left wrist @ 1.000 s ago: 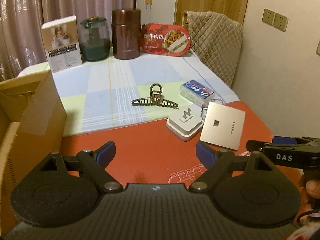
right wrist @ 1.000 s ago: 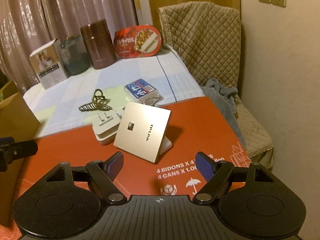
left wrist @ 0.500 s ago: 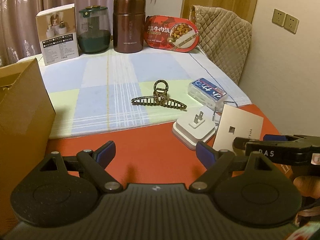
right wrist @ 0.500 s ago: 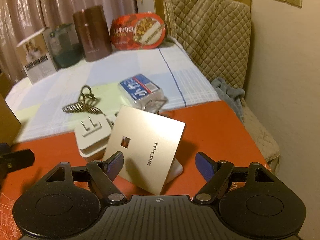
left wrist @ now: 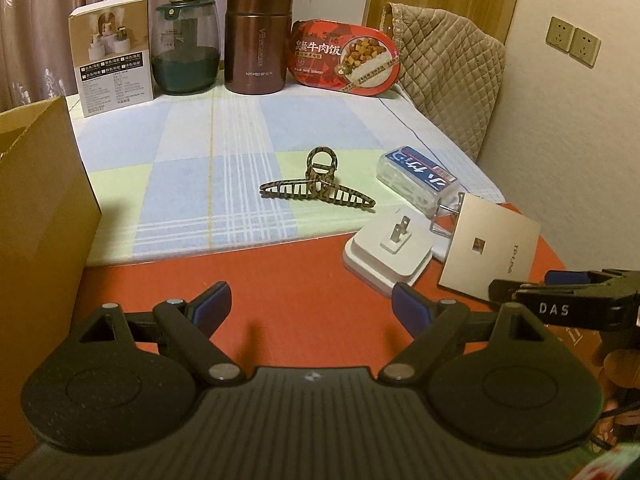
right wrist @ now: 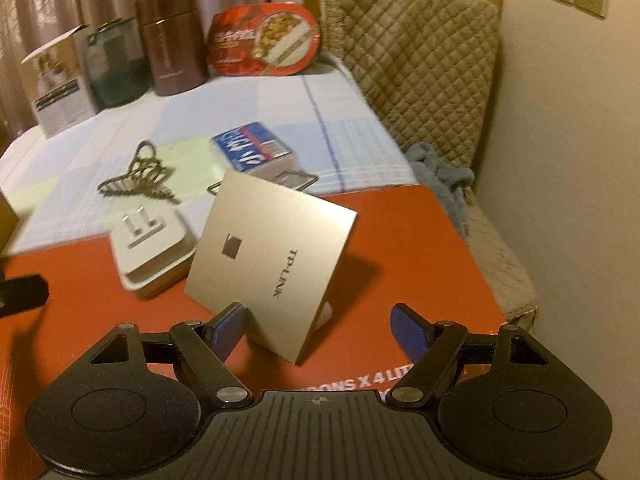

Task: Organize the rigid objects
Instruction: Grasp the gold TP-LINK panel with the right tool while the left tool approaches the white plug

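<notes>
Both grippers closer; gold square TP-LINK panel point(right wrist: 272, 264) tilted, between wide right jaws; left jaws wide.

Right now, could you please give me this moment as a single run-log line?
left gripper: open, empty | right gripper: open, fingers astride gold TP-LINK panel, not gripped | white plug adapter, hair claw: untouched
</notes>
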